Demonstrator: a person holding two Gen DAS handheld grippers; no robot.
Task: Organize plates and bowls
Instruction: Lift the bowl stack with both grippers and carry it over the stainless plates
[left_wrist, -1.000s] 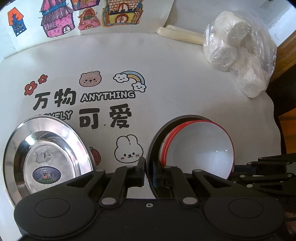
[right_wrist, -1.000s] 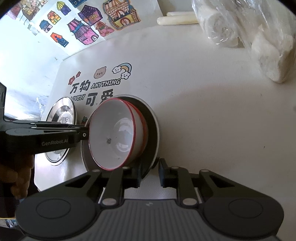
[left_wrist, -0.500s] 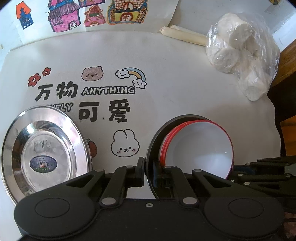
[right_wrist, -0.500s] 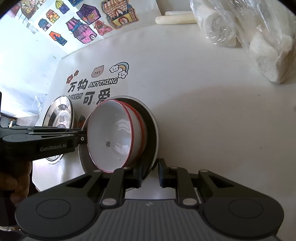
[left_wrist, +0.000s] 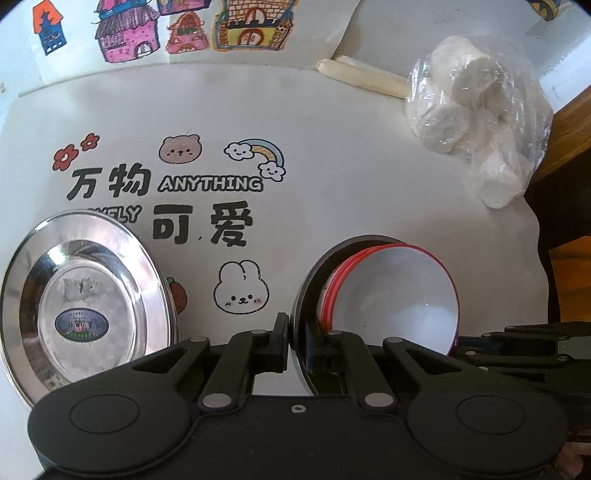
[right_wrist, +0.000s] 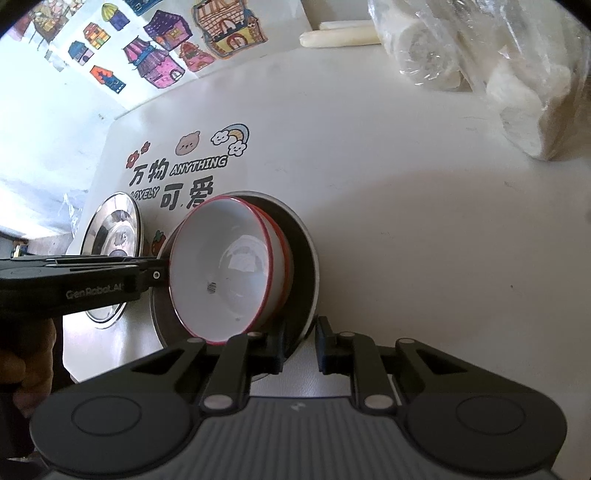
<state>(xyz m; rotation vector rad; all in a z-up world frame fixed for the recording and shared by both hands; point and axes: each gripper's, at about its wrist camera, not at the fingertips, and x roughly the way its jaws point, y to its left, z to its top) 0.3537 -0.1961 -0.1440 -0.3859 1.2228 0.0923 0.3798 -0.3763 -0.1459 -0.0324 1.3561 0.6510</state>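
Note:
A dark round plate (left_wrist: 320, 266) carries a stack of white bowls with red rims (left_wrist: 391, 295). My left gripper (left_wrist: 295, 343) is shut on the plate's near-left rim, which runs up between its two pads. In the right wrist view my right gripper (right_wrist: 301, 347) is shut on the near rim of the same plate (right_wrist: 301, 254), with the bowls (right_wrist: 221, 266) just beyond. The left gripper (right_wrist: 159, 275) comes in from the left and pinches the opposite rim. A shiny steel plate (left_wrist: 85, 306) lies flat on the cloth to the left.
A white printed tablecloth (left_wrist: 332, 122) covers the table. A plastic bag of white rolls (left_wrist: 476, 122) and cream sticks (left_wrist: 362, 75) lie at the far right. Coloured house drawings (left_wrist: 125, 37) hang on the wall behind. A person's hand (right_wrist: 26, 369) grips the left tool.

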